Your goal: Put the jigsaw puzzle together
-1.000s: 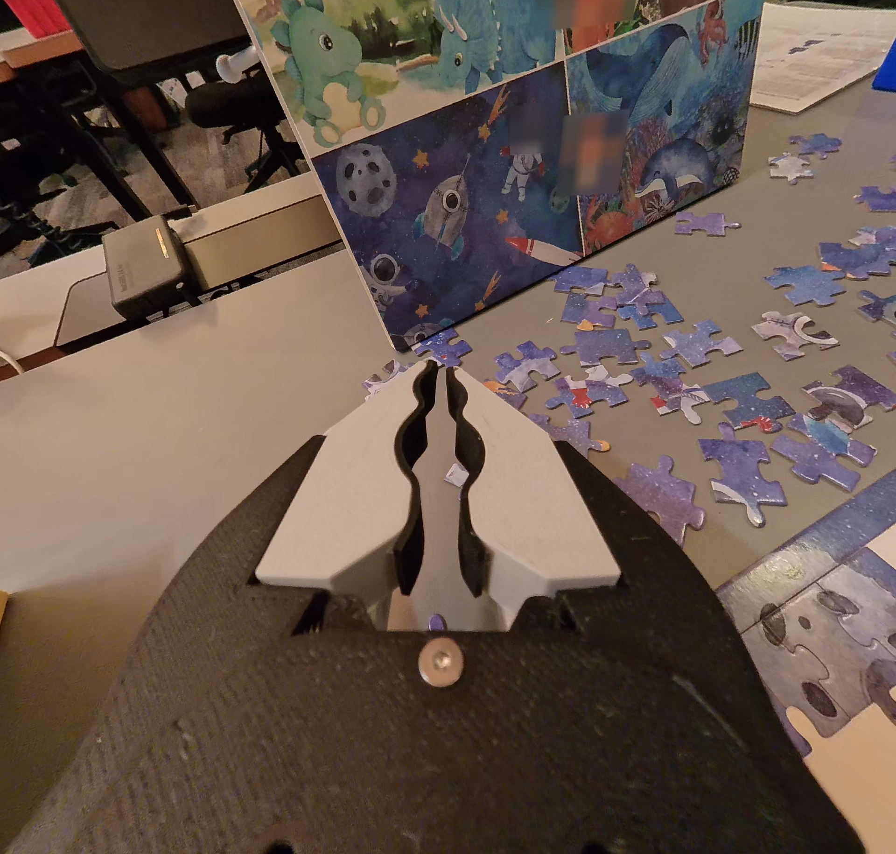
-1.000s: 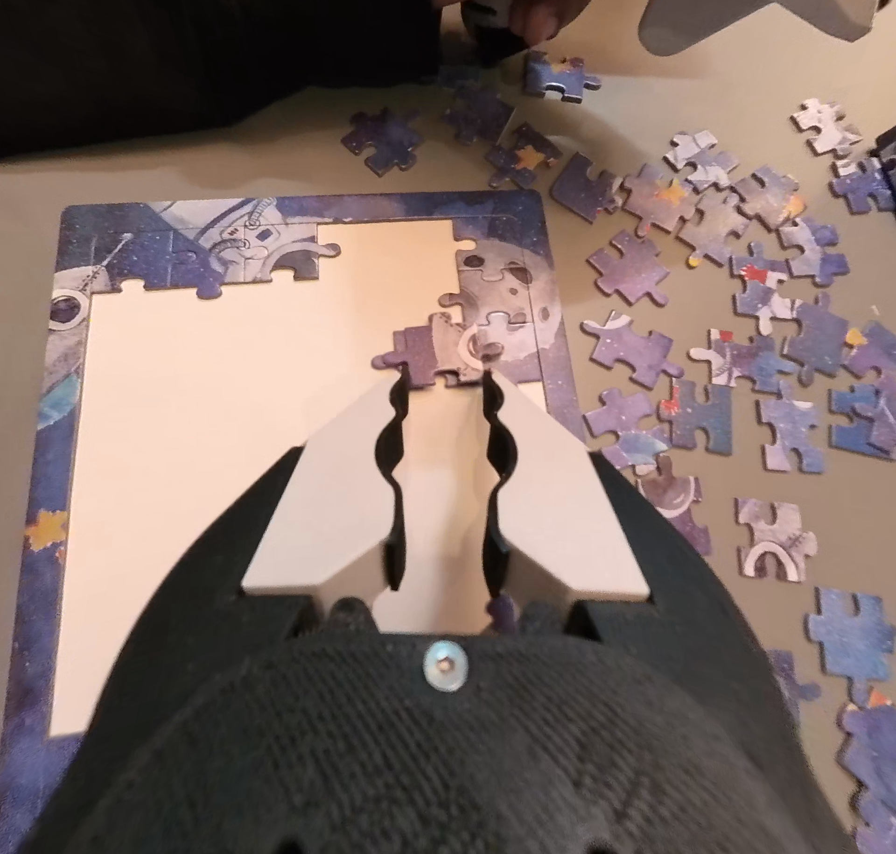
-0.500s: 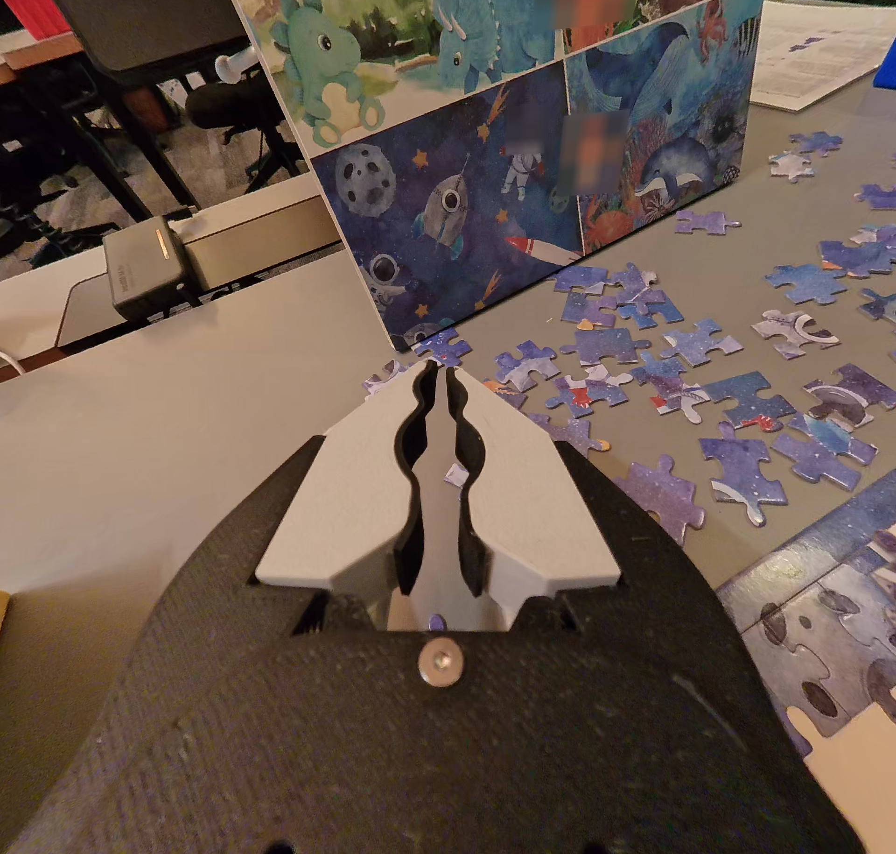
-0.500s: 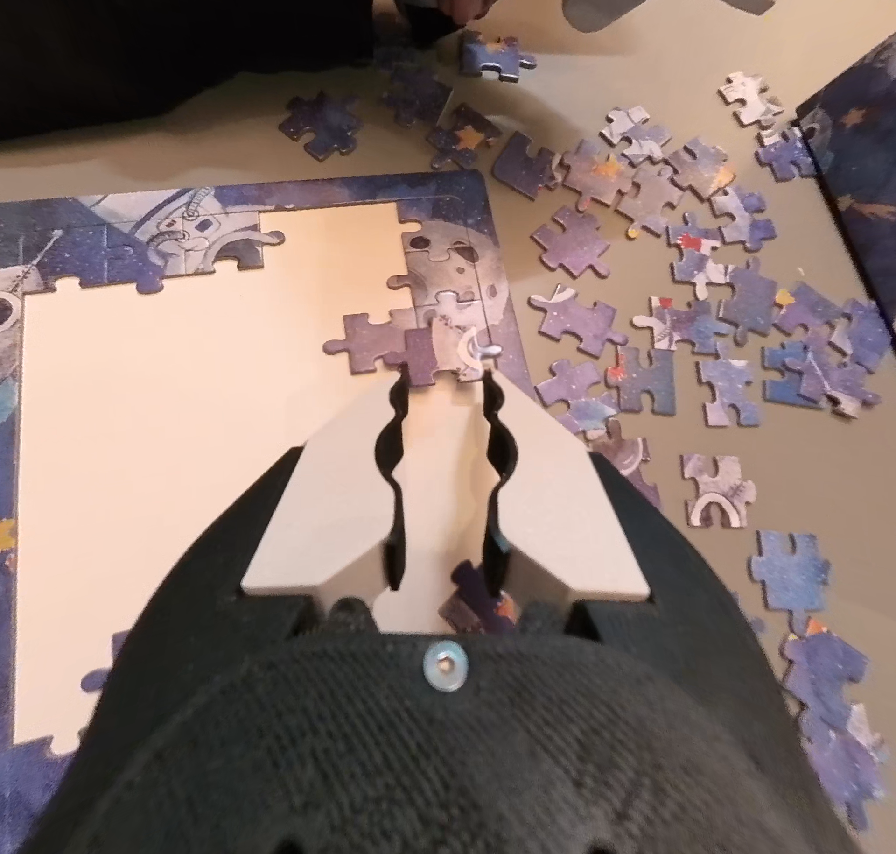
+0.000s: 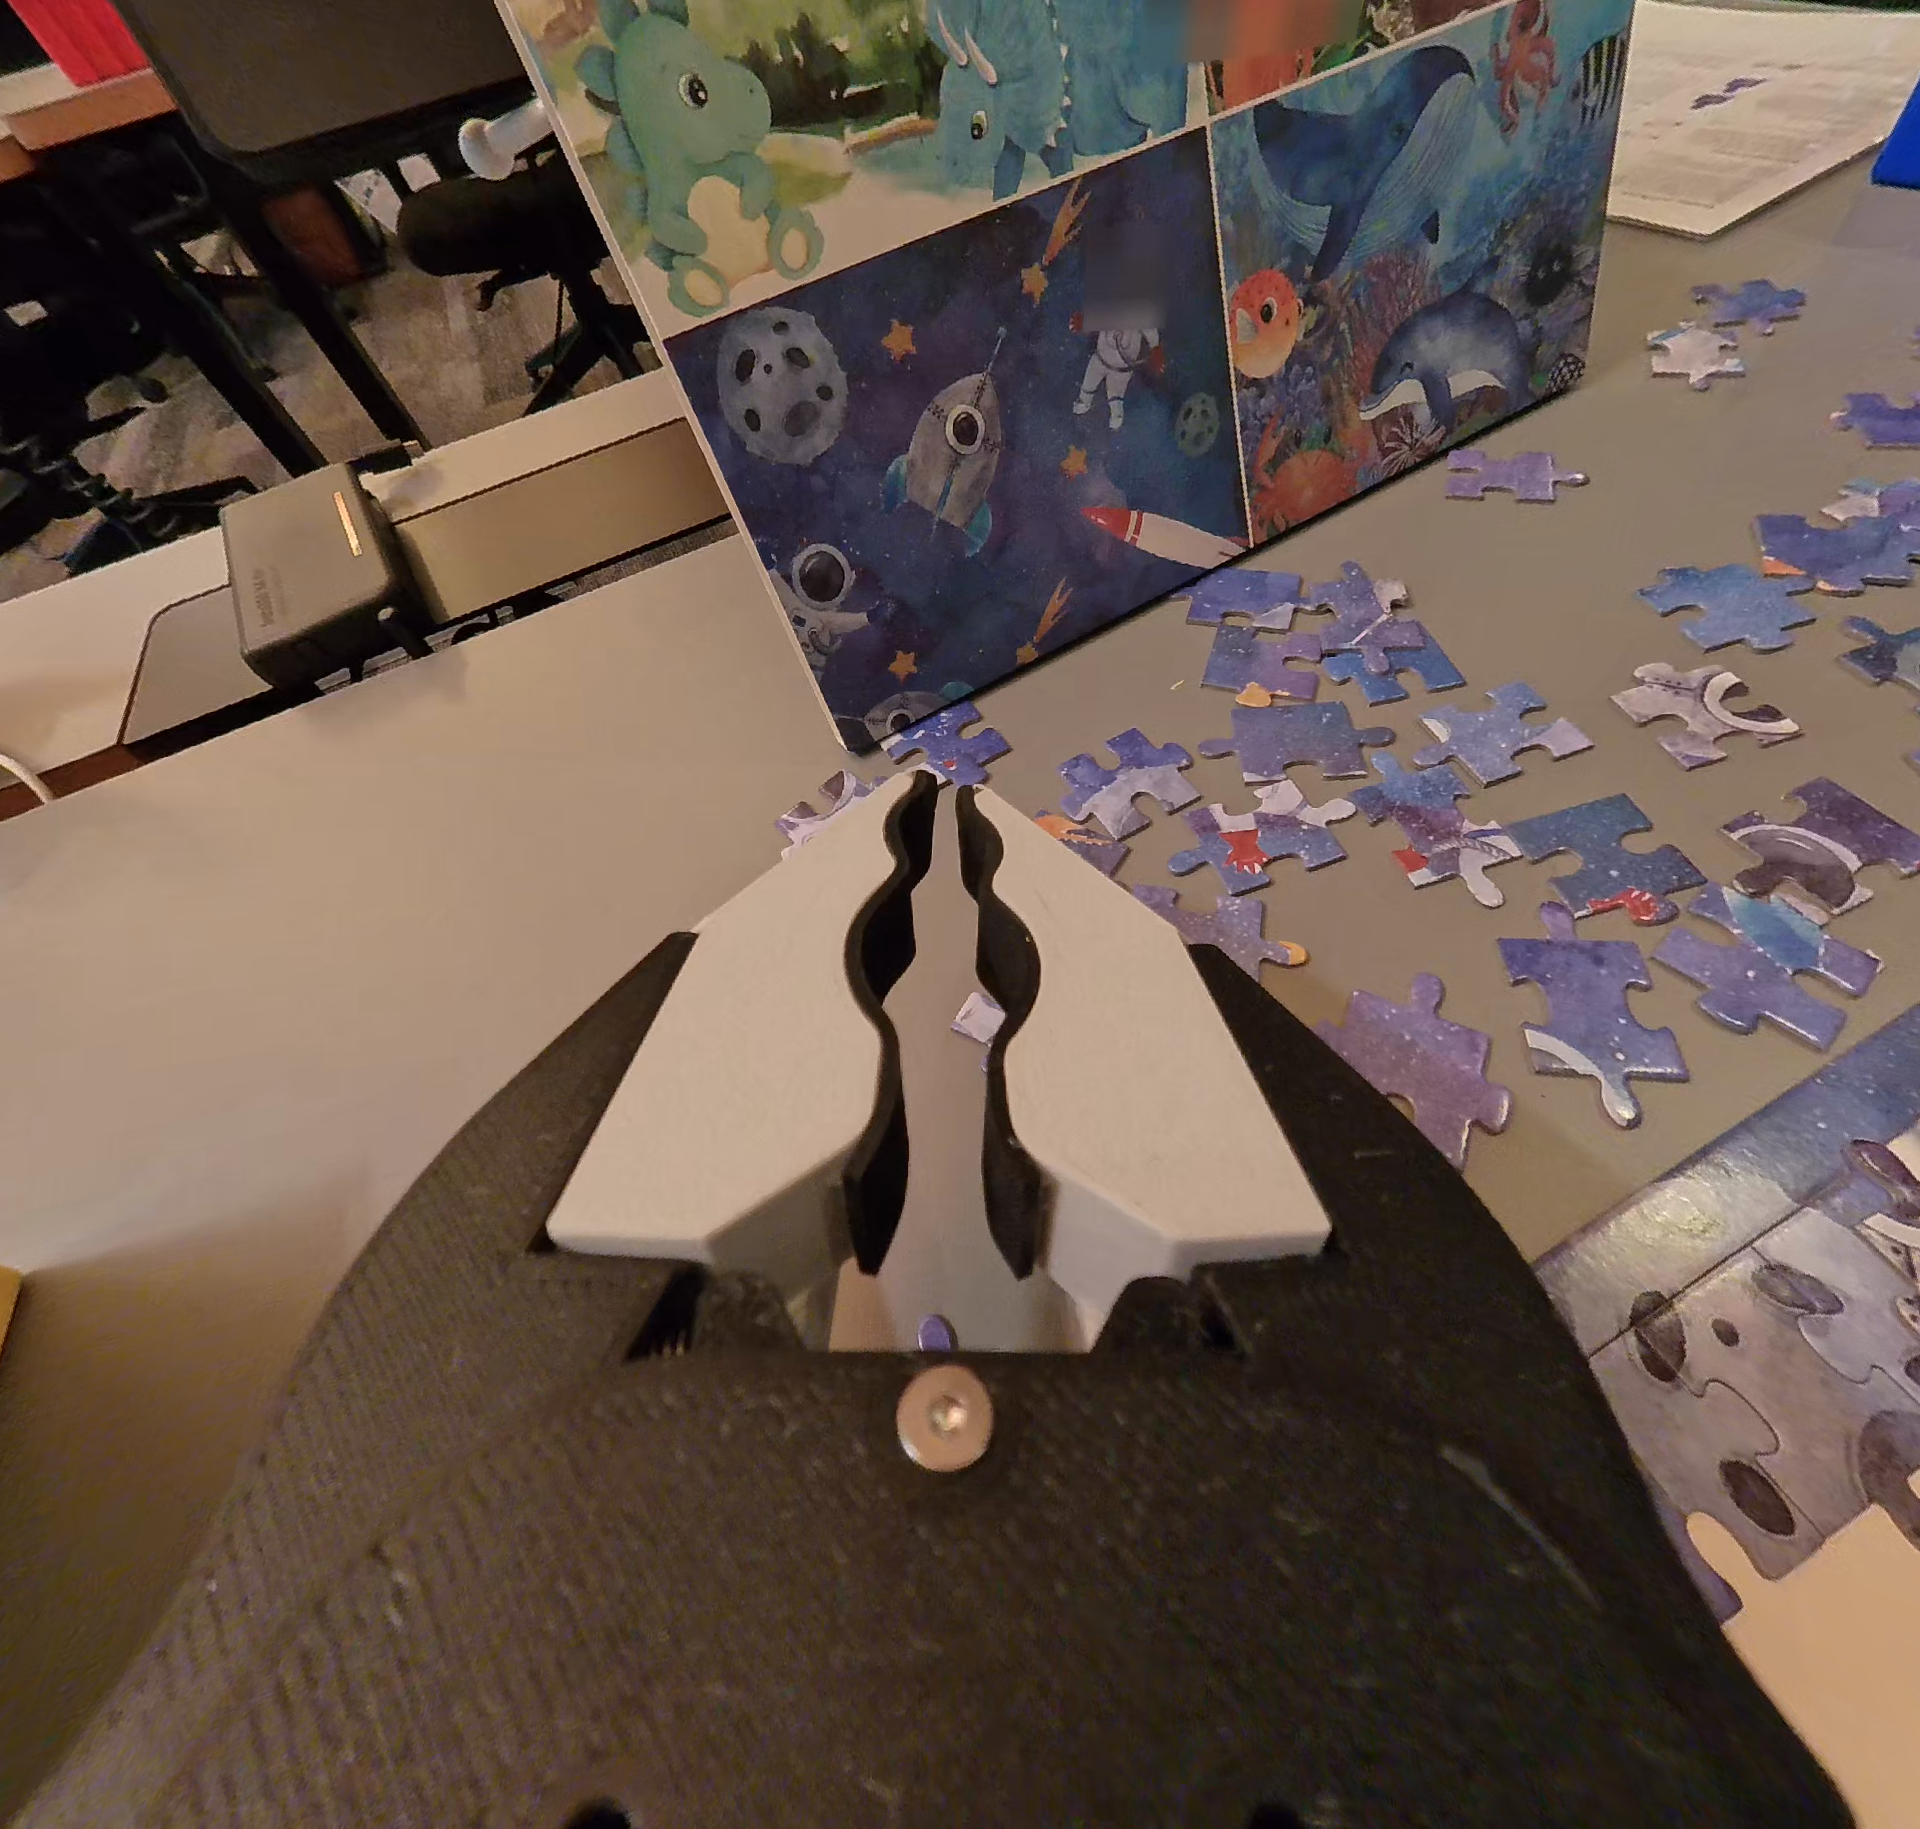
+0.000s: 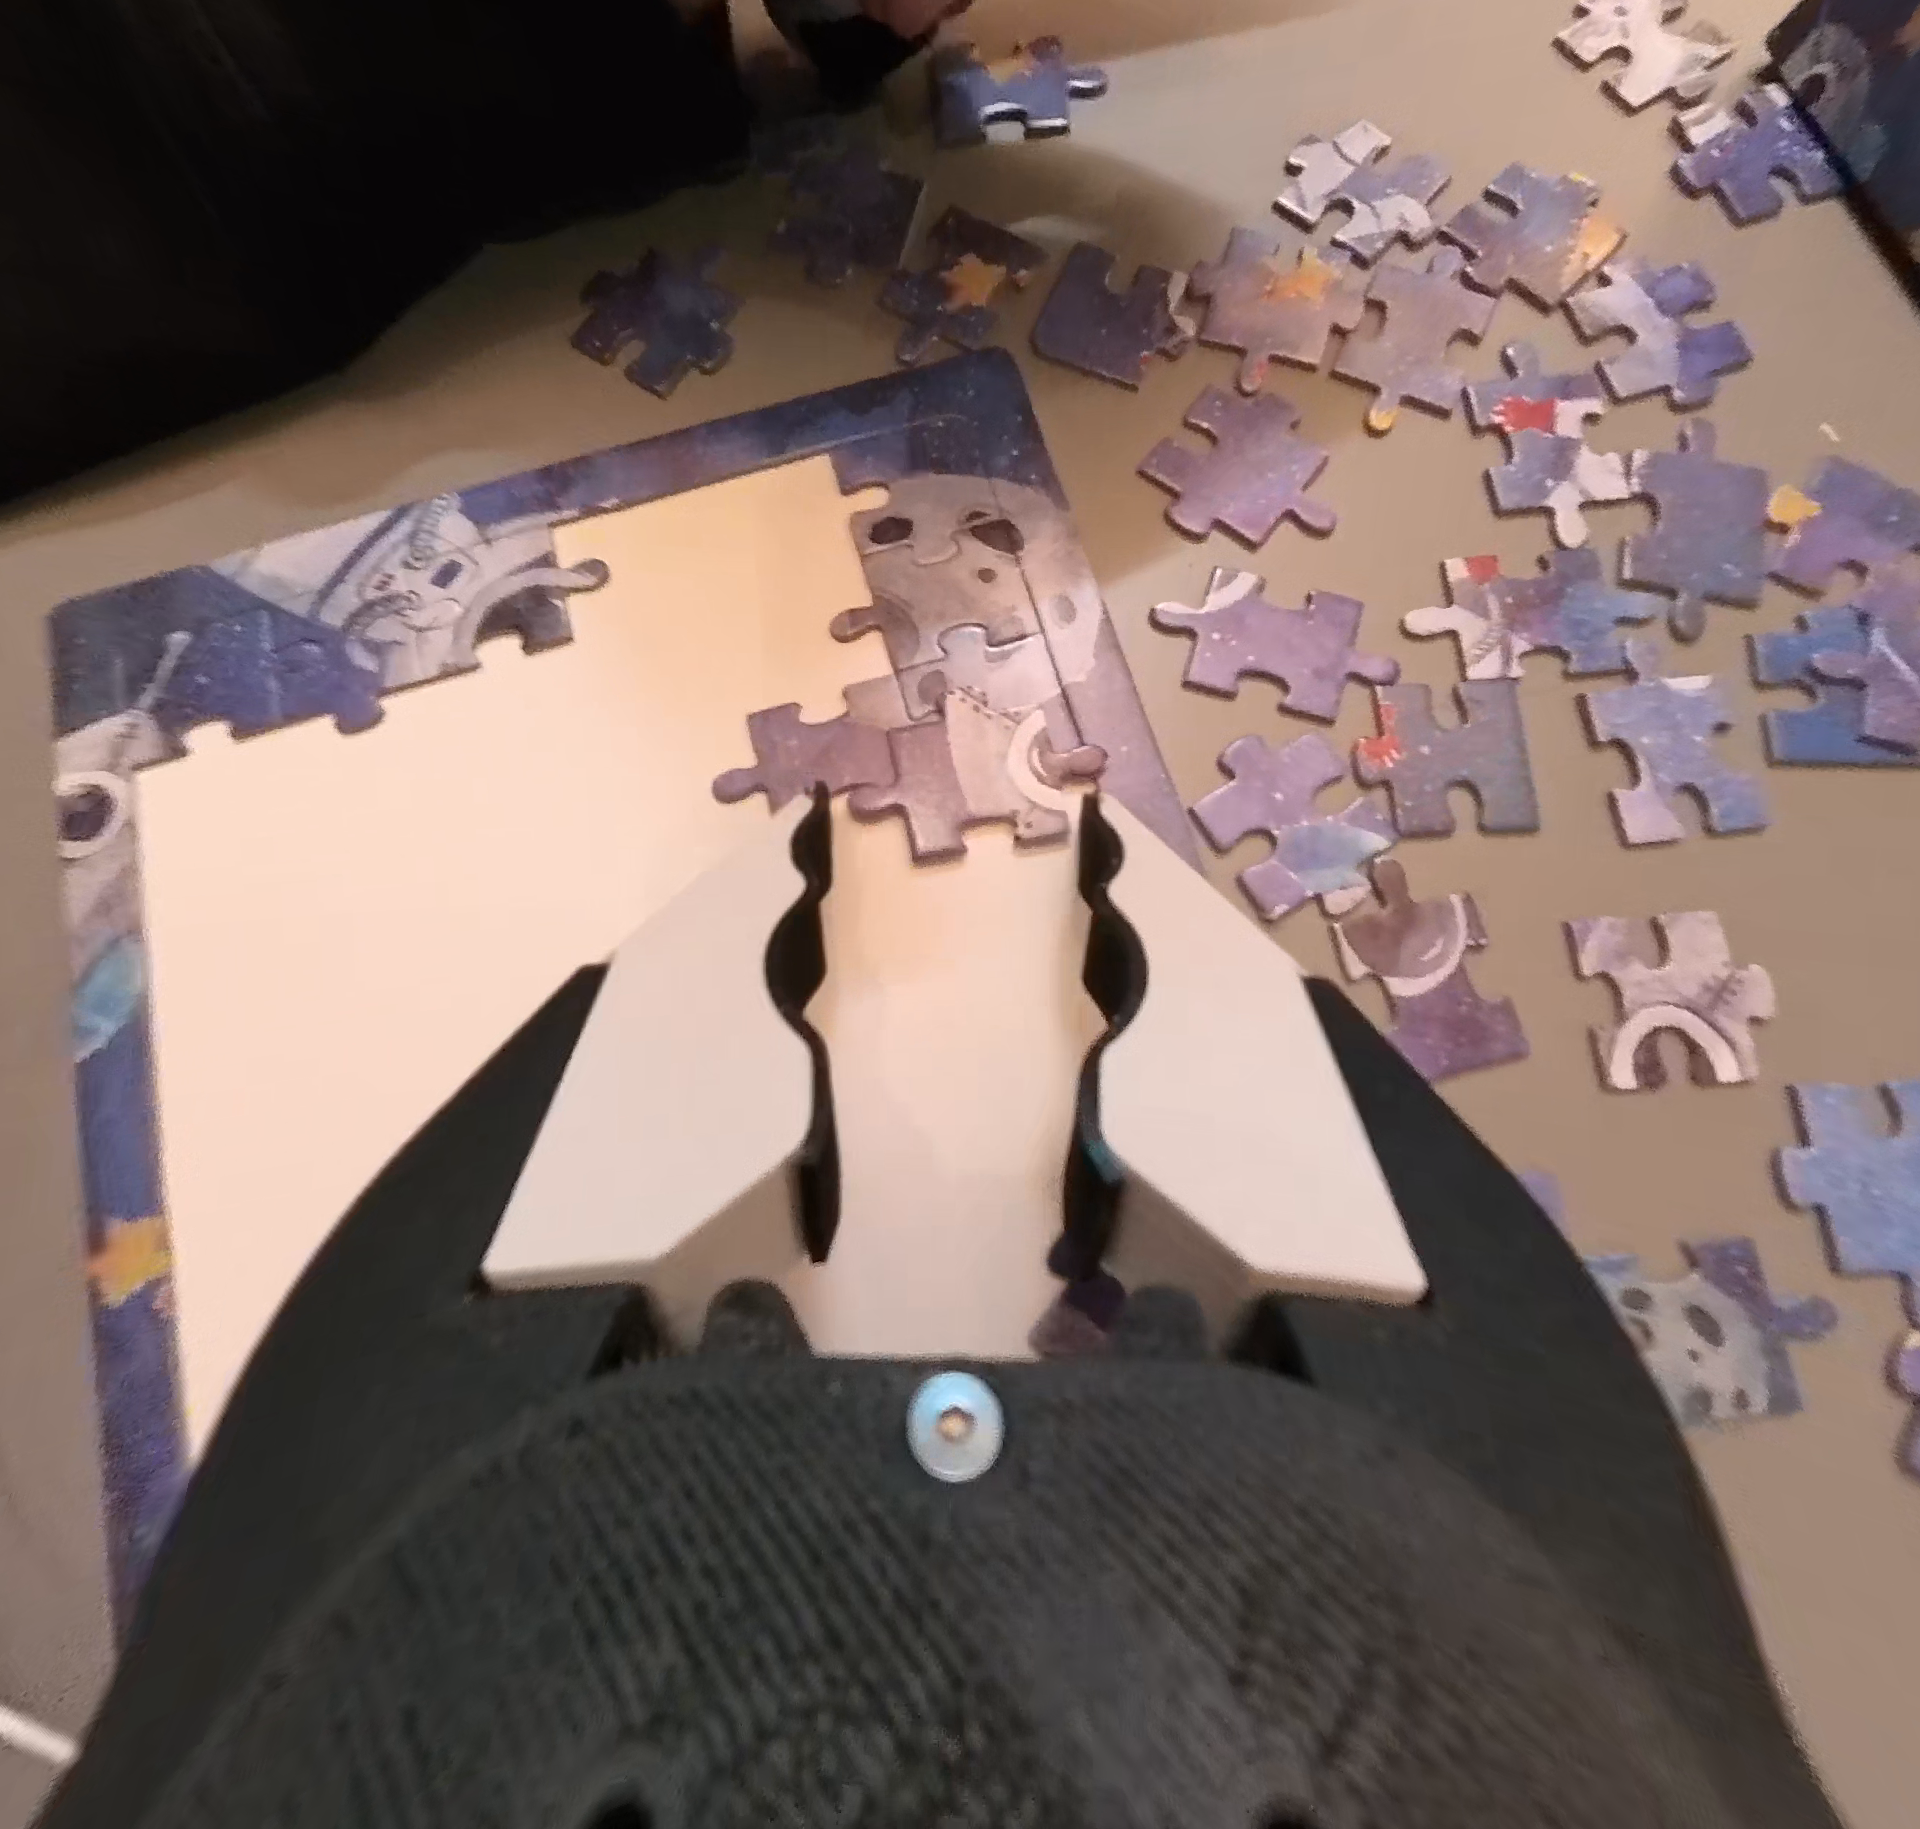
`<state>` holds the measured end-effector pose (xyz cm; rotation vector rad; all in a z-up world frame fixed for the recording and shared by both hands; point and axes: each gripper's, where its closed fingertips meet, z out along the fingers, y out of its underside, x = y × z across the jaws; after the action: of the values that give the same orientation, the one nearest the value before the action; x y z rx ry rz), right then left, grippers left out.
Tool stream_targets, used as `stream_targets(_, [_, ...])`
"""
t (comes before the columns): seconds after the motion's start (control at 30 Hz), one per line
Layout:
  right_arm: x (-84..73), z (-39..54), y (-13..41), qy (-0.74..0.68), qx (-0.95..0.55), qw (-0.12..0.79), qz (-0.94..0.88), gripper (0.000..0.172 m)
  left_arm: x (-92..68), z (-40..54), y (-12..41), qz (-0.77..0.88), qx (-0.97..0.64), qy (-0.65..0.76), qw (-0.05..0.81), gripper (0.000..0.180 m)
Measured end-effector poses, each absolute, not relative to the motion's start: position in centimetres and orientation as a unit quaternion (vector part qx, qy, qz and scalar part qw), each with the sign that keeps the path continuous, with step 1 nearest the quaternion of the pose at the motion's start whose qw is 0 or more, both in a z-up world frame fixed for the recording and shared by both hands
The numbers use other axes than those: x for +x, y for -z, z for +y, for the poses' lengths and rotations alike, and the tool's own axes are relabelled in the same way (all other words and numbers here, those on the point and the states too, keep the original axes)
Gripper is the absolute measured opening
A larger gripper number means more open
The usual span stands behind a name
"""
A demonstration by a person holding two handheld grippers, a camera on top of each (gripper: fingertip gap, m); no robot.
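Right gripper (image 6: 951, 808) is held open, jaws wide, nothing gripped; a purple piece (image 6: 971, 777) lies just beyond the tips in the tray (image 6: 104, 844). Left gripper (image 5: 940, 787) is pinched shut, empty, near loose pieces (image 5: 1288, 740) by the box (image 5: 1039, 377).

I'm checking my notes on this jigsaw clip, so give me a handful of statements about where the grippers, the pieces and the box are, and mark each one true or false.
1. The right gripper is open, its fingers either side of a purple-grey jigsaw piece lying in the blue-bordered puzzle tray. True.
2. The left gripper is wide open. False: its fingertips stand almost together with nothing between them.
3. The illustrated cardboard puzzle box lies flat on the grey table. False: it stands upright.
4. Loose blue and purple jigsaw pieces lie scattered on the table to the right of the tray. True.
5. The tray is fully filled. False: most of its cream base is bare.
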<state>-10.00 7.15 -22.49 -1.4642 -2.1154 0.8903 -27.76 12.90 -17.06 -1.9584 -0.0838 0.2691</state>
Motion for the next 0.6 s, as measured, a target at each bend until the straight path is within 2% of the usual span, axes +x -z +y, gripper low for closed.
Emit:
stream_targets(0.4, [-9.3, 10.3, 22.6, -0.276, -0.551, 0.221, -0.756, 0.041, -27.7, 12.9, 17.1, -0.034, -0.828, -0.115, 0.548, 0.002])
stream_targets(0.6, [-9.3, 9.8, 21.9, -0.315, -0.564, 0.199, -0.737, 0.044, -27.7, 13.0, 17.1, -0.032, -0.828, -0.117, 0.547, 0.002])
